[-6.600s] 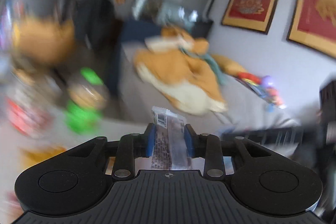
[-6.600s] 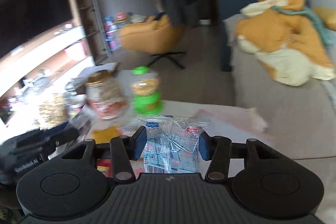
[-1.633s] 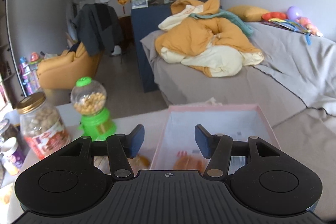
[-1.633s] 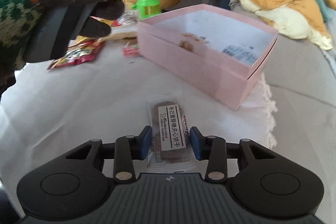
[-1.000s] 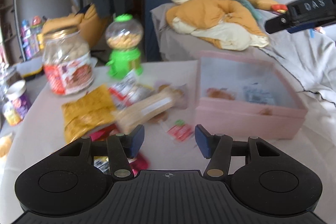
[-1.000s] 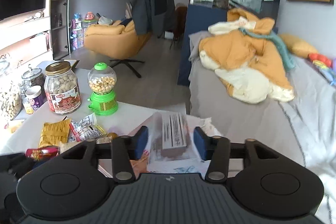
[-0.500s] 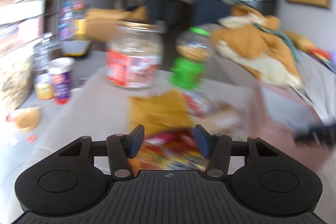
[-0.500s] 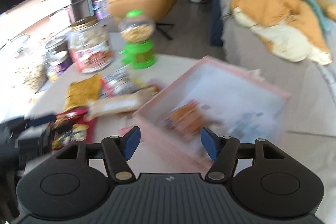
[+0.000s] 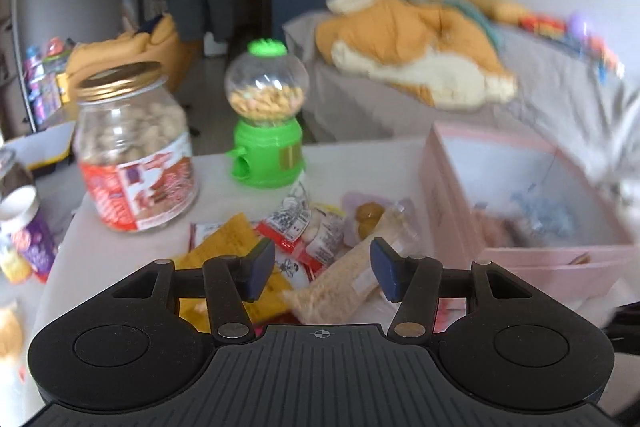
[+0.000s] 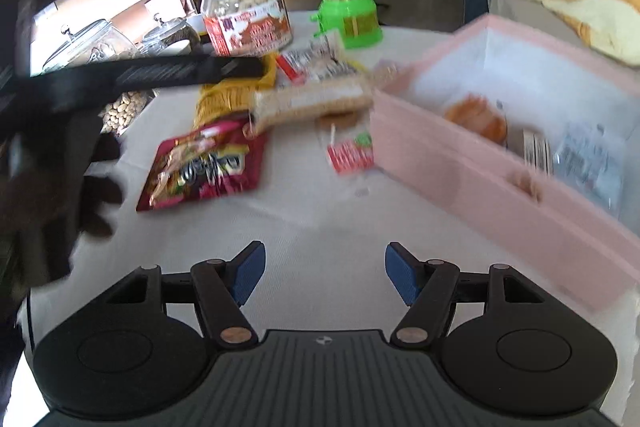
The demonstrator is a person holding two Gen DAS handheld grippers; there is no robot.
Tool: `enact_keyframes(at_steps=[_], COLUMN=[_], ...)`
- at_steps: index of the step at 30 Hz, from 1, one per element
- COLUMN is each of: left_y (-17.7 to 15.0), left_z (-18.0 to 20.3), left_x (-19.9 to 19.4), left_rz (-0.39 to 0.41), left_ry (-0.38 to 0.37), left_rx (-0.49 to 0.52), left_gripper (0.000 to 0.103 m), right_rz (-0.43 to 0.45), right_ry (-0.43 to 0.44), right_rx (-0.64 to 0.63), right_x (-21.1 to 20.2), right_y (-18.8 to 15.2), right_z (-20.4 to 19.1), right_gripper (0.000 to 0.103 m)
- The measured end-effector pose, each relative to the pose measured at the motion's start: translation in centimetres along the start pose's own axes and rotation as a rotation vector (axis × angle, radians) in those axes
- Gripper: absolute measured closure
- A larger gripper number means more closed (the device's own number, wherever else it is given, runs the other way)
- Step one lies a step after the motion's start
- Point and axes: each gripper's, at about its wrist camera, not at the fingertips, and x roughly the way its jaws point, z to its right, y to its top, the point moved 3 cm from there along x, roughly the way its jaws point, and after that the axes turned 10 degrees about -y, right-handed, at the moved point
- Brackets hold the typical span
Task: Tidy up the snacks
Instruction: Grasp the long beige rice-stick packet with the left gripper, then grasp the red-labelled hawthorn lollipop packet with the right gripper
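The loose snacks lie in a heap on the white tablecloth (image 10: 320, 219), just left of the pink box (image 10: 460, 163): a long pale cracker pack (image 10: 312, 103), a yellow bag (image 9: 228, 243), a dark red bag (image 10: 204, 163) and a small red-and-green sachet (image 10: 350, 155) beside the box wall. A few packets already sit inside the box, so you look to be between loads, reaching for the next item. Your left gripper (image 9: 322, 269) hangs over the heap with its jaws apart and nothing clamped; the cracker pack shows in the gap but is not pinched. Your right gripper (image 10: 322, 277) is empty over bare cloth, its jaws opening. Behind the heap stand the nut jar (image 9: 134, 147) and the green dispenser (image 9: 266, 119). Next, you probably need to lower the left gripper onto one pack, close across its narrow side, and lift it clear of its neighbours.
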Motion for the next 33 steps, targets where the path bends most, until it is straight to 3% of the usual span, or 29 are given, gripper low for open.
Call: enact_keyframes(at_steps=[6,8,10,13,18,22,27,31,33], left_y=[-0.6,-1.4,-2.0,-3.4,-6.8,-8.5,-9.8,-10.6,-11.2], left_z=[0.9,1.2,1.4,1.3,1.4,0.8,-0.2,-0.7,-1.0], left_x=[3.9,4.5,3.7,1.4,-4.2,-7.5,-8.8,-9.7,-10.2], left_rz=[-0.157,-0.191,-0.173,-0.137,-0.046,0.006,0.020,0.044,0.054], left_ry=[-0.074,-0.061,-0.079,-0.074,-0.004,0.109,0.078,0.073,0.090], left_rx=[0.023,0.022,-0.017,-0.082,-0.136,-0.195,-0.256,-0.291,-0.302], left_gripper=[0.045,0.061,0.068,0.069,0.069,0.069,0.069,0.069,0.069], right_rz=[0.033,0.047,0.058,0.070,0.089,0.099,0.047,-0.030,-0.073], right_ry=[-0.004,-0.011,-0.008,-0.011,-0.025,0.038,0.120,0.047,-0.009], right_rx=[0.001,-0.004,-0.003,-0.004,0.013,0.034,0.011,-0.048,-0.057], right_x=[-0.4,-0.4,-0.6,-0.7,-0.6,-0.7,0.6,4.3,6.5], right_y=[-1.6,-1.9,-2.0,-2.2,-1.2,1.8,8.5,13.1,14.4], right_z=[2.3,2.5,2.5,2.5,2.9,1.5,-2.1,-4.4,-4.8], right_gripper=[0.036,0.036,0.036,0.035,0.035,0.037,0.038,0.040,0.053])
